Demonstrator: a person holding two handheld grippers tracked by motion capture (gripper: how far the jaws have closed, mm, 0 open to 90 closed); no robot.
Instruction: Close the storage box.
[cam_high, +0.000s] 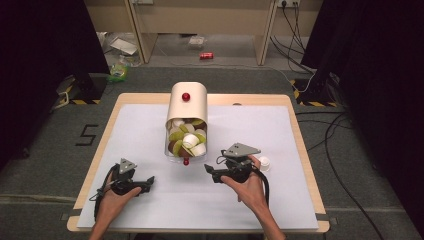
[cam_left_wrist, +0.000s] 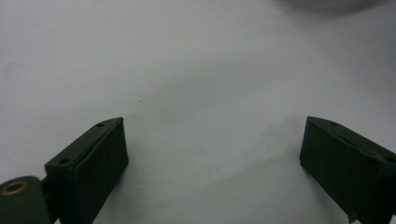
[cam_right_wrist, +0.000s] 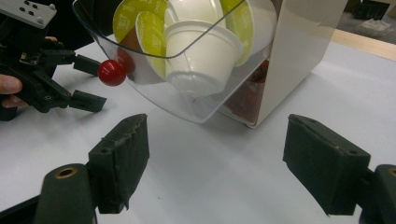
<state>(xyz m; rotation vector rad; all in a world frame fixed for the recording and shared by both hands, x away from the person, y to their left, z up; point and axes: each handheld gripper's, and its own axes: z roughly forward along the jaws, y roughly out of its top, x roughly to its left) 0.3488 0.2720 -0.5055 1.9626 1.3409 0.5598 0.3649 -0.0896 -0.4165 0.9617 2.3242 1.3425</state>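
Observation:
A cream dispenser box (cam_high: 186, 107) with a red knob on top (cam_high: 186, 96) stands mid-table. Its clear drawer (cam_high: 172, 151) is tipped open toward me and holds several white, green and brown capsules. A second red knob (cam_high: 186, 161) sits on the drawer's front. My left gripper (cam_high: 149, 183) rests open on the white mat, to the left of the drawer and nearer me. My right gripper (cam_high: 210, 173) is open to the drawer's right, pointing left. In the right gripper view a white capsule (cam_right_wrist: 201, 58) lies in the drawer (cam_right_wrist: 196, 109) just beyond the open jaws (cam_right_wrist: 215, 158), and the left gripper (cam_right_wrist: 93, 84) shows past the drawer knob (cam_right_wrist: 112, 72).
One white capsule (cam_high: 264, 163) lies loose on the mat (cam_high: 250, 125) beside my right hand. The mat covers a wooden table (cam_high: 300, 145). On the floor beyond are a red can (cam_high: 206, 56), cables and furniture legs. The left gripper (cam_left_wrist: 212, 163) faces bare mat.

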